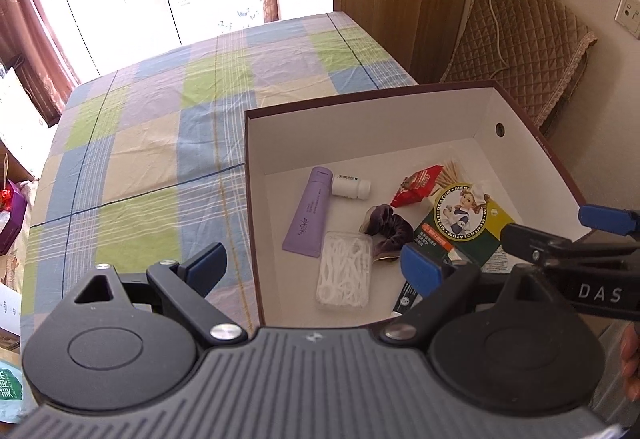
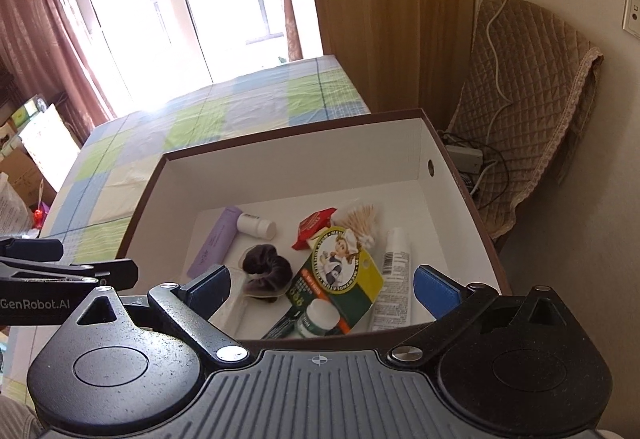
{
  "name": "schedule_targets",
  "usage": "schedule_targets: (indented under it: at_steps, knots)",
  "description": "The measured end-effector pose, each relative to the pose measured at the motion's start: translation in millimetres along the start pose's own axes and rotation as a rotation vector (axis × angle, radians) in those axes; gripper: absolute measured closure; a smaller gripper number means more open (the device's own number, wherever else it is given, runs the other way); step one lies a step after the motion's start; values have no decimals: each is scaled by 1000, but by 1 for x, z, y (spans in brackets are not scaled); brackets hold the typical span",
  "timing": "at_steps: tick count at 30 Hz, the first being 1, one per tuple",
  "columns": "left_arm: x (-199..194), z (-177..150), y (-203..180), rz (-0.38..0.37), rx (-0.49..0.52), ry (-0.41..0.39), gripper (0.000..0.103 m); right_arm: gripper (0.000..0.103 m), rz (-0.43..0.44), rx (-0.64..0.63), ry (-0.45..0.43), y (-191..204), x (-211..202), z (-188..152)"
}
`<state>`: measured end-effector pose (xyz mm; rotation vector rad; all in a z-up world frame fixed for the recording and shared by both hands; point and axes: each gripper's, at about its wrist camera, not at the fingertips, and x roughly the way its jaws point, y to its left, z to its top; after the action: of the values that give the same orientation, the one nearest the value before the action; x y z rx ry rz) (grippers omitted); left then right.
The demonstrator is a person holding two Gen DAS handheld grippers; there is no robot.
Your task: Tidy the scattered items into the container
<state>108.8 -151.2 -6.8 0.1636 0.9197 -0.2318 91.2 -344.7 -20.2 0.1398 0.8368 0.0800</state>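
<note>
Seemingly done, both tongs, the left gripper (image 1: 316, 265) and right gripper (image 2: 322, 285), hung wide and empty above the box (image 2: 296, 155), whose contents, like the purple tube (image 1: 307, 209) lying lengthwise front-to-back, sat directly ahead, below both.

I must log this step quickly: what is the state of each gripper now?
Left gripper: open, holding nothing.
Right gripper: open, holding nothing.

Sitting in one box (image 2: 280, 163): one purple tube (image 1: 306, 209), two white bottles (image 1: 351, 186), one scrunchie (image 1: 386, 225), one floss pick case (image 1: 344, 271), one red packet (image 1: 418, 184).
</note>
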Motion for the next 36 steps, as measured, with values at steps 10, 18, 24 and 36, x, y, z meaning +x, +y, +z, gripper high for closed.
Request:
schedule_targets:
  at_steps: [10, 18, 24, 36]
  knots:
    - [-28, -16, 2, 15, -2, -45, 7, 0, 3, -13, 7, 15, -26, -16]
    - [-46, -30, 2, 18, 24, -64, 7, 0, 27, 39, -8, 17, -45, -20]
    - [-55, -39, 3, 43, 38, -64, 7, 0, 21, 13, 4, 25, -53, -26]
    - [-63, -58, 3, 49, 54, -37, 7, 0, 16, 1, 41, 28, -59, -44]
